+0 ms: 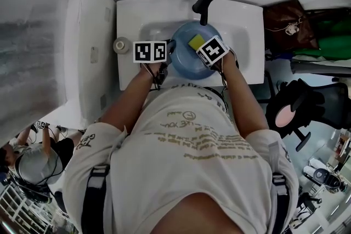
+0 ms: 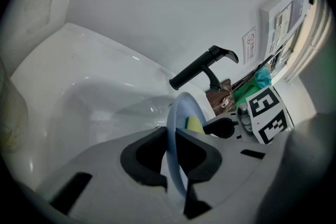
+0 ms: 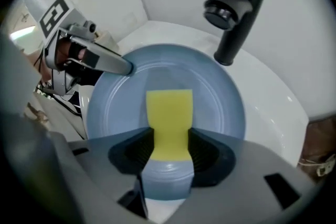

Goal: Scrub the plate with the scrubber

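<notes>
Over the white ceramic sink (image 1: pixel 129 13), a round pale-blue plate (image 1: pixel 184 63) is held above the basin, just in front of the black lever faucet (image 1: pixel 204 4). The left gripper (image 1: pixel 171 51) has its jaws closed narrowly on the plate's left rim. In the left gripper view the thin blue edge (image 2: pixel 173 113) runs straight between the two dark pads (image 2: pixel 152 152), which press on it from both sides.

The right gripper (image 1: pixel 200 47) is clamped on a yellow rectangular sponge scrubber (image 1: pixel 195 40). In the right gripper view its jaws pinch the scrubber's (image 3: pixel 169 113) lower half, and the free end sticks out forward and lies against the plate's inner face (image 3: pixel 215 107), near the middle. The faucet's spout (image 3: pixel 231 10) hangs above the plate's far edge, and the left gripper's tip (image 3: pixel 126 66) shows at the plate's upper left rim.
</notes>
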A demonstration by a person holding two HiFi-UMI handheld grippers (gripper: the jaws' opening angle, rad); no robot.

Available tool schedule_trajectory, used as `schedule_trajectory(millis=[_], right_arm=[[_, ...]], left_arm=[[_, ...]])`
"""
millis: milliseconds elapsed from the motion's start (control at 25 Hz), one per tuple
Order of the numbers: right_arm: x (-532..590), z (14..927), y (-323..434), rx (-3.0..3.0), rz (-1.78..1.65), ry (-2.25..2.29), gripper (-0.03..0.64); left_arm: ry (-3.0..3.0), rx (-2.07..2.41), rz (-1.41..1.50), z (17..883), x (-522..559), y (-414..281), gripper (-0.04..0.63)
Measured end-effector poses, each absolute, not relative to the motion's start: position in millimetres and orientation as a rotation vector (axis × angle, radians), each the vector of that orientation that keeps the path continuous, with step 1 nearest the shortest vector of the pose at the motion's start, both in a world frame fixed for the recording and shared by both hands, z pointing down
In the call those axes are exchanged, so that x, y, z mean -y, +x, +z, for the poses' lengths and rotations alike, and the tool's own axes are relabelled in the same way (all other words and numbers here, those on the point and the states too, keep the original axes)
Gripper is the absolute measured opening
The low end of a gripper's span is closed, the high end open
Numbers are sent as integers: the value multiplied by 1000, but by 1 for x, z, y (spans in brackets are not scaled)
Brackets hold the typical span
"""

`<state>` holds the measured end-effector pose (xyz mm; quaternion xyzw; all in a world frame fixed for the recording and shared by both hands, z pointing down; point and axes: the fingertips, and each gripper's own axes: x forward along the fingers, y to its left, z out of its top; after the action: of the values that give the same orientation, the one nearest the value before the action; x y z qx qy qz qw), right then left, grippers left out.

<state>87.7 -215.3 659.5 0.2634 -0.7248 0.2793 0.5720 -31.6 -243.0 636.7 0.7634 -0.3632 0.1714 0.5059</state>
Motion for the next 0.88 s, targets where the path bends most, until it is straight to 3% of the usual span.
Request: schedule_trajectory(millis=[360,880], right_arm=[[218,675,130,1627,719,694,209],[171,665,56,1750,706,478,207]], left_arm=[[1806,892,401,642,244,-36,40],[1782,917,403,644,252,-38,40]])
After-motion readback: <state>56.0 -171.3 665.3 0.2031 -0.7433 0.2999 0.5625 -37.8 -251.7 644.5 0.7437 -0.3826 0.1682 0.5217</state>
